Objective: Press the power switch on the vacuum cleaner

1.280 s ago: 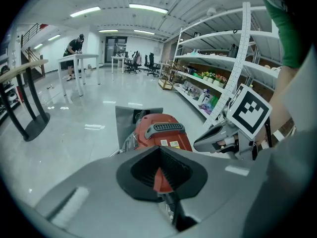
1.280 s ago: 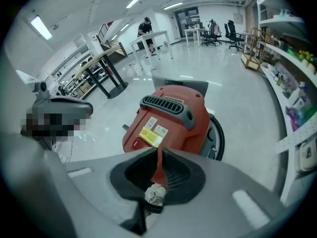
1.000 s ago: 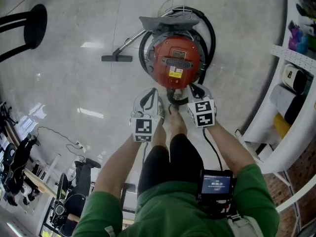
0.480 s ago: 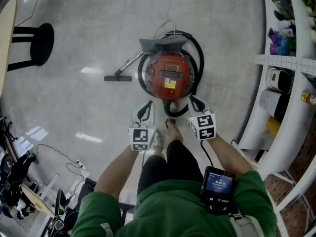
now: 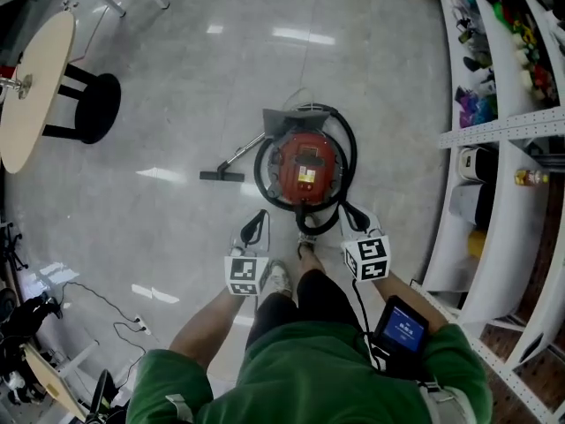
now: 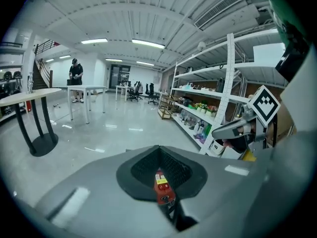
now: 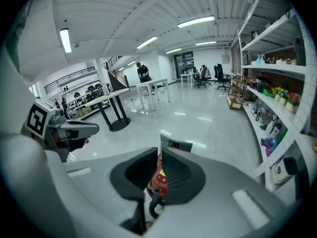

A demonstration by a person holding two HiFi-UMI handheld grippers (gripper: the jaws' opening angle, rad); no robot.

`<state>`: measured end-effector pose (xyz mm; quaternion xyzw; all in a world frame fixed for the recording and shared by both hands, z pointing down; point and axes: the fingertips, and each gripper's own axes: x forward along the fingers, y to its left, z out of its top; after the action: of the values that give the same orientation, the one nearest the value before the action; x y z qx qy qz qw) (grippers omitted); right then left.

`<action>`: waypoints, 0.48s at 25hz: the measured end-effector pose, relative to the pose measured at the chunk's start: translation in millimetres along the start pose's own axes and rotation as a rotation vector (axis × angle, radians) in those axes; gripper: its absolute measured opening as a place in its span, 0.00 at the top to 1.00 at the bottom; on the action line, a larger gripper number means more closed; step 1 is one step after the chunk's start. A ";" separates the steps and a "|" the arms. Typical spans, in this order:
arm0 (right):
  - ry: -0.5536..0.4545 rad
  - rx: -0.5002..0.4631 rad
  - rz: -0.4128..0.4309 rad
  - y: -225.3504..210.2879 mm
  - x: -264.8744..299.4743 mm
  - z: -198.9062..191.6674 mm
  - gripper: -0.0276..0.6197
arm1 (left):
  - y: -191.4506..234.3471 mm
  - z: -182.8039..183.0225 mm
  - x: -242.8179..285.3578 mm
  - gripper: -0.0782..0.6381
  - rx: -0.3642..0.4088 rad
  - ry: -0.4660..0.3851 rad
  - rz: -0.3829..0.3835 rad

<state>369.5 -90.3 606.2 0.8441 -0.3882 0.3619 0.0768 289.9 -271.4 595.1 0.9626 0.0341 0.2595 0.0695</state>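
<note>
Glossy polished grey floor (image 5: 177, 104), shiny red plastic vacuum cleaner (image 5: 305, 162), matt black hose (image 5: 259, 170), smooth pale wood tabletop (image 5: 35, 87), green cloth sleeve (image 5: 172, 382)

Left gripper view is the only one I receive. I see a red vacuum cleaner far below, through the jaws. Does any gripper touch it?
Observer: No. In the head view the left gripper and the right gripper are held on the near side of the vacuum cleaner, apart from it.
Operator: Is something around the machine?
Observer: Yes, a black hose curls around its body.
Operator: And the right jaws?
Observer: The right gripper view shows them slightly apart, with nothing held.
</note>
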 end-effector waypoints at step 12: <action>-0.168 -0.022 -0.059 46.6 -106.0 45.5 0.93 | -2.2 62.7 -104.0 0.88 -0.014 -0.189 0.004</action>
<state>315.1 -77.4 495.0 0.8816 -0.3722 0.2832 0.0640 231.7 -287.2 489.6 0.9824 0.0236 0.1681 0.0784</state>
